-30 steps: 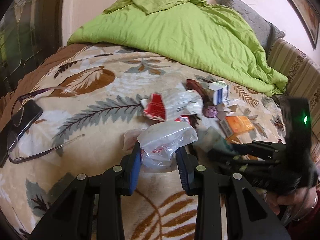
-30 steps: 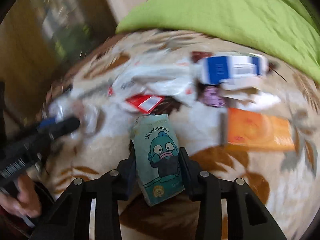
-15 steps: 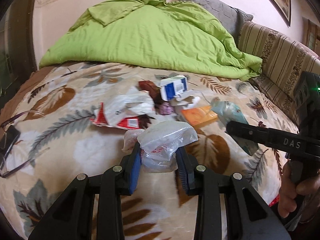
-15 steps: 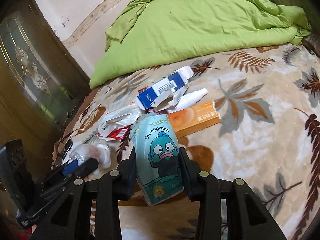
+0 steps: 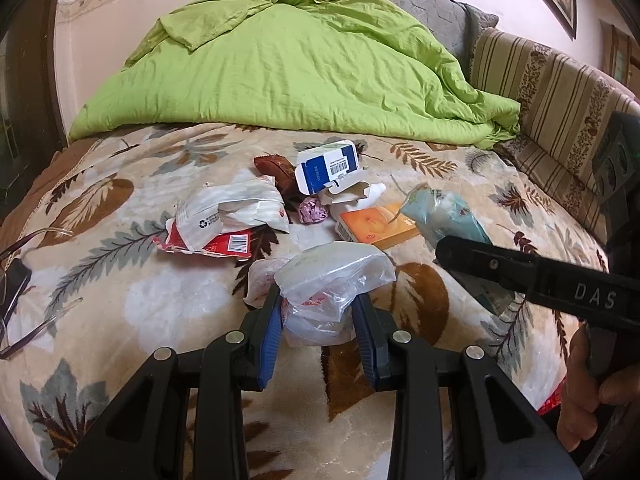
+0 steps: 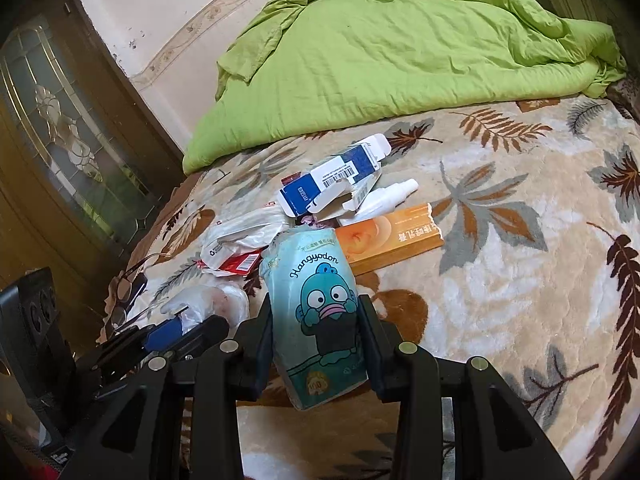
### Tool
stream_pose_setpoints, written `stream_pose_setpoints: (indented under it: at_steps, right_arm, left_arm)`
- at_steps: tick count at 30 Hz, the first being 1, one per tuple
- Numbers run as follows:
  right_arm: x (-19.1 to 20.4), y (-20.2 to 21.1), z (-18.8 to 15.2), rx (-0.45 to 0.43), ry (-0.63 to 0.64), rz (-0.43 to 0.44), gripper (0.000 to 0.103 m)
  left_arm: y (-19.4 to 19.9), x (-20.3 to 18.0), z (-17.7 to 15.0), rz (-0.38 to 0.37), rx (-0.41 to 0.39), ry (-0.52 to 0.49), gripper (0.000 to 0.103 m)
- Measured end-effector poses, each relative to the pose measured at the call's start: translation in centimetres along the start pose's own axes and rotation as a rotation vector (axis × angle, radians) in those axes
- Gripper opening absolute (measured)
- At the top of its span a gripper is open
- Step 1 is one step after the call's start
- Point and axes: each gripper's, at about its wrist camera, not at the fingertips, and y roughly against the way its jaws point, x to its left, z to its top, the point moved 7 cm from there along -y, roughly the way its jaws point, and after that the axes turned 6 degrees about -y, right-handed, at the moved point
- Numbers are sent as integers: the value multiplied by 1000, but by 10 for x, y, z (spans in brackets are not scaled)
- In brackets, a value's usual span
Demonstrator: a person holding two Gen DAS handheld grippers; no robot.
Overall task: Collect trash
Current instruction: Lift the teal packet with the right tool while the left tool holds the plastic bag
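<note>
Left hand-held gripper (image 5: 318,322) clamping a clear plastic bag (image 5: 332,280); right hand-held gripper (image 6: 316,334) squeezing a teal tissue pack (image 6: 316,312). Lying ahead of both: orange box (image 6: 394,238), blue-and-white carton (image 5: 328,166).

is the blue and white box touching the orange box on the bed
Apart. The right wrist view shows the blue and white box up the bed from the orange box, with torn white card and a white bottle between them.

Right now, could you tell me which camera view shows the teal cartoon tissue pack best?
The right wrist view: the teal tissue pack faces the lens between the right gripper fingers, cartoon and lettering readable. The left wrist view shows it side-on, partly behind a finger.
</note>
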Motion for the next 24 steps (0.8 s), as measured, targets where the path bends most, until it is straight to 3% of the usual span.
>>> stream_pose_setpoints:
  at_steps: [13,24]
  right_arm:
    - [3,-10,-2,10,18,-7,41]
    - [-1,-23,-2,31,10,-6,41]
  left_arm:
    - [-5,8,-2,69,0,-12,33]
    - [-11,14,-2,82,5,-16,33]
